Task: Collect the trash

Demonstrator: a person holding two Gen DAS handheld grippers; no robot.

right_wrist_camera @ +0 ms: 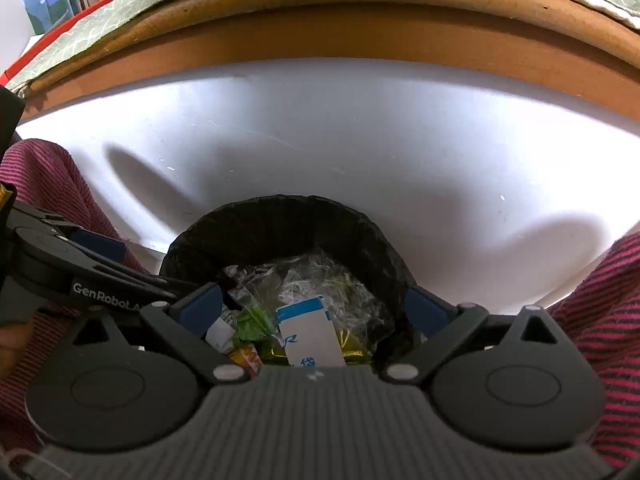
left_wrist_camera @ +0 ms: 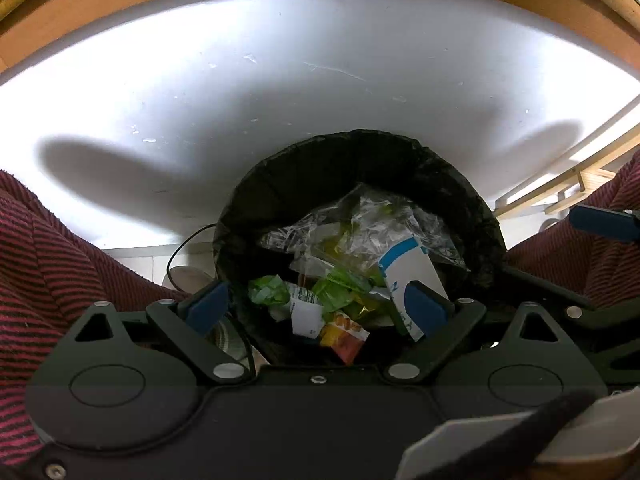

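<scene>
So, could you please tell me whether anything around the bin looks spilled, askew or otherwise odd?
Nothing stands out. The trash, including the white and blue packet, sits inside the black-lined bin, and no spill shows beside it. Both the left gripper and right gripper are open and empty.

claws [left_wrist_camera: 318, 308] [right_wrist_camera: 316, 310]: black linkages, silver screws, blue pads | marking: white "GenRobot" | clothing [left_wrist_camera: 44, 264]: red-black striped knit

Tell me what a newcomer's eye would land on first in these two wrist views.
First, the black-lined trash bin low in the centre of both views, full of crumpled clear plastic, green wrappers and a white-and-blue packet. Next, both grippers, left gripper and right gripper, hover open and empty over its mouth. Behind the bin stands a white panel under a brown wooden edge, with red striped fabric at both sides.
</scene>
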